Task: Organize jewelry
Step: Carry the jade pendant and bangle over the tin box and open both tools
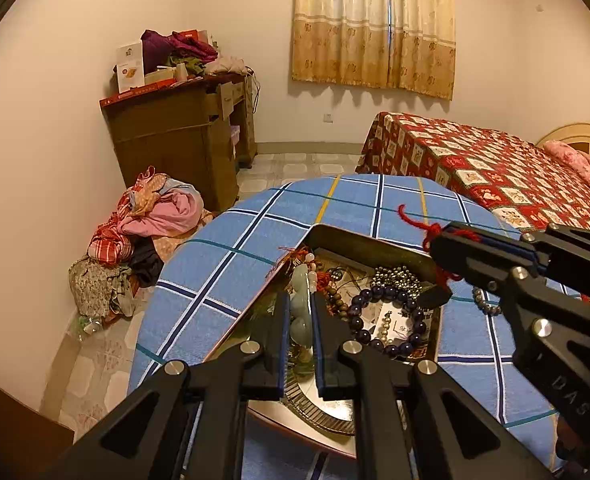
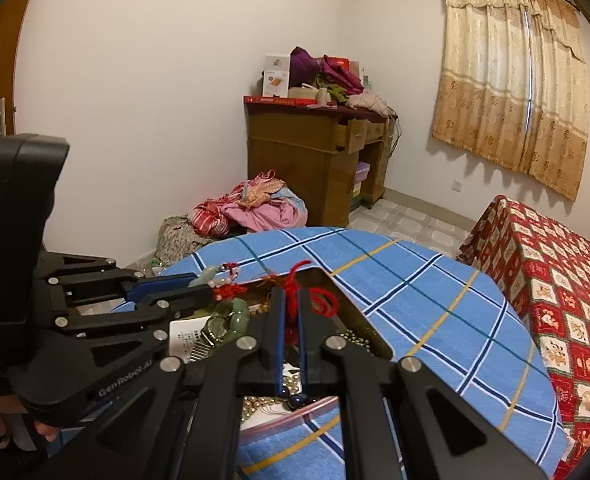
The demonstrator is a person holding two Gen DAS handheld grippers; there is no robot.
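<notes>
Here, in the left wrist view, the left gripper (image 1: pixel 300 312) is clamped on a pale green jade pendant (image 1: pixel 301 308), both fingers pressing its sides. The pendant hangs above the left side of an open metal box (image 1: pixel 359 240) that sits on the table (image 1: pixel 223 276), which is covered by a blue checked cloth. Inside the box lie a dark purple bead bracelet (image 1: pixel 387 320), a cluster of small metallic beads (image 1: pixel 401 278) toward the far right corner, and a brown wooden bead strand (image 1: pixel 337 304) beside the pendant. The right gripper (image 1: pixel 451 246) enters from the right edge, its tips over the box's far right corner, closed on a red cord (image 1: pixel 427 226). A second bead bracelet (image 1: pixel 485 304) lies on the cloth just outside the box's right wall.

In the right wrist view, the right gripper (image 2: pixel 291 308) has its fingers nearly together, pinching the red cord (image 2: pixel 295 292), which loops out above and to the right of the tips. It sits over the box (image 2: pixel 323 276). The left gripper (image 2: pixel 199 284) comes in from the left edge, holding the jade pendant (image 2: pixel 209 274) at the box's left side. A green jade bangle (image 2: pixel 235 314) and a white card (image 2: pixel 187 336) lie in the box below it.
</notes>
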